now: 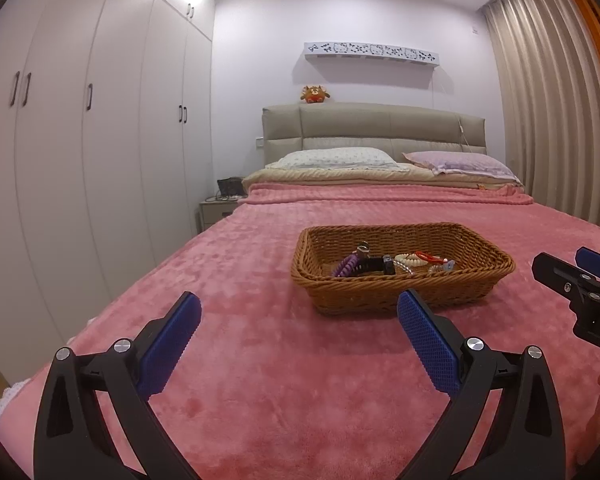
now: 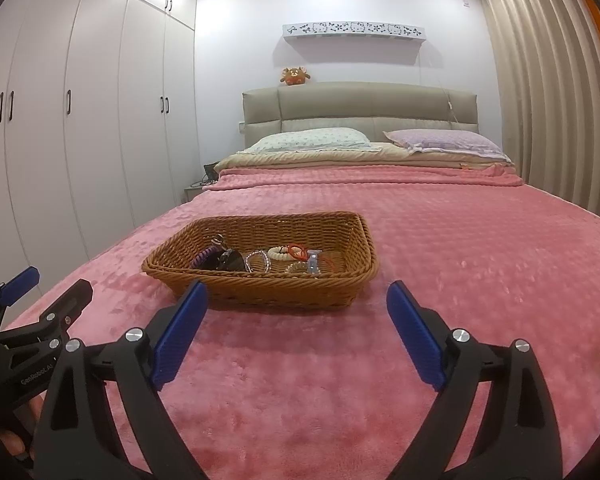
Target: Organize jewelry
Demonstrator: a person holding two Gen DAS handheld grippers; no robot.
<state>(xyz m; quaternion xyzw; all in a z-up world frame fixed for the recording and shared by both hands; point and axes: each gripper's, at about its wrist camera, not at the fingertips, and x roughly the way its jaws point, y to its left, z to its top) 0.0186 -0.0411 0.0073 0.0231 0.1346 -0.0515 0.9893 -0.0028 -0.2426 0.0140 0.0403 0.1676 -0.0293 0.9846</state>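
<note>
Both grippers are hovering low over the pink blanket (image 1: 260, 380) at the foot of the bed, side by side. Left gripper (image 1: 299, 312) has its blue pads spread wide with nothing between them, and the right gripper (image 2: 297, 300) is the same deal, wide apart and empty.

Just past the fingertips sits the wicker basket (image 2: 284, 294), resting flat on the blanket. From the left wrist view it's ahead and a bit right; from the right wrist view it's ahead and a bit left. All the jewelry is piled on the basket floor: a purple coiled band (image 1: 346, 267) at the left, a black strap-like piece (image 2: 228, 260) next to it, a clear beaded bracelet (image 2: 257, 261), a cream beaded bracelet (image 2: 280, 253) with a red cord loop (image 2: 296, 249) touching it, and a small pale blue clip (image 2: 313, 259) further right.

Farther back are two pillows (image 1: 340, 158) against a beige headboard (image 1: 372, 126), with a plush toy (image 1: 314, 94) on top and a white wardrobe (image 1: 100, 140) along the left.
</note>
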